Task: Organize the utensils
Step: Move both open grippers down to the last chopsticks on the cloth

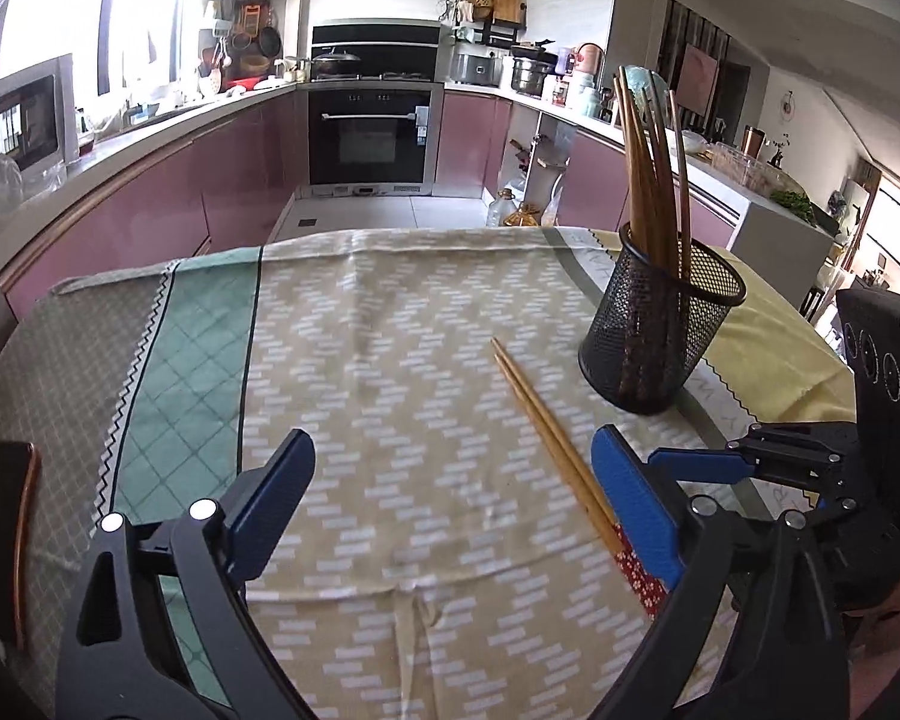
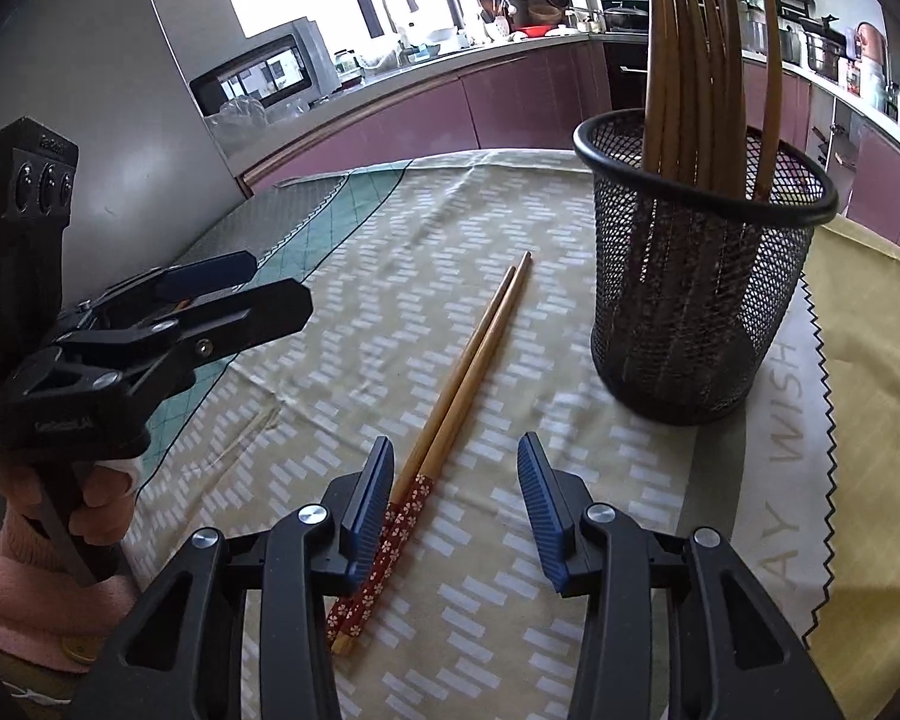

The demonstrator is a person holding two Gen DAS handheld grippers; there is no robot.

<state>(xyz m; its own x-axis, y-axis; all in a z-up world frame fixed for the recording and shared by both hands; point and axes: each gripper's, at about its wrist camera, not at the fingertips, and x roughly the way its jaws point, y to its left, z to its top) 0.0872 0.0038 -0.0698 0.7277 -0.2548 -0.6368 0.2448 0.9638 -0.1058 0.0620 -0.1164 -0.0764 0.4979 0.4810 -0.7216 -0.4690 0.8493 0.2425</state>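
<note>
- Left wrist view: left gripper point(image 1: 453, 483) spread wide, nothing between the jaws, pads off the cloth as far as I can tell.
- Pair of chopsticks point(image 1: 543, 432) lies flat on the tablecloth point(image 1: 390, 360), just inside the right-hand pad; the patterned red ends run under that pad.
- Long axis diagonal: bare tips point away and to the left of the tool, red ends toward the camera.
- Mesh holder point(image 1: 660, 324) stands ahead and to the right, upright, already stocked with chopsticks point(image 1: 648, 168) leaning on its rim. Likely the destination.
- Right gripper point(image 1: 720, 462) comes in from the right, beside the red ends.
- Right wrist view: right gripper point(image 2: 453, 498) partly open, holding nothing.
- Chopstick pair point(image 2: 468, 360) sits between the jaws, tight against the left pad point(image 2: 369, 504); touching or not, cannot tell. Probably lined up to grasp the red end.
- Axis runs forward from the tool, tips slanting right toward the holder point(image 2: 696, 300), ahead-right and apart from them.
- Left gripper point(image 2: 210, 300) hangs at left, a hand point(image 2: 60, 504) on it.
</note>
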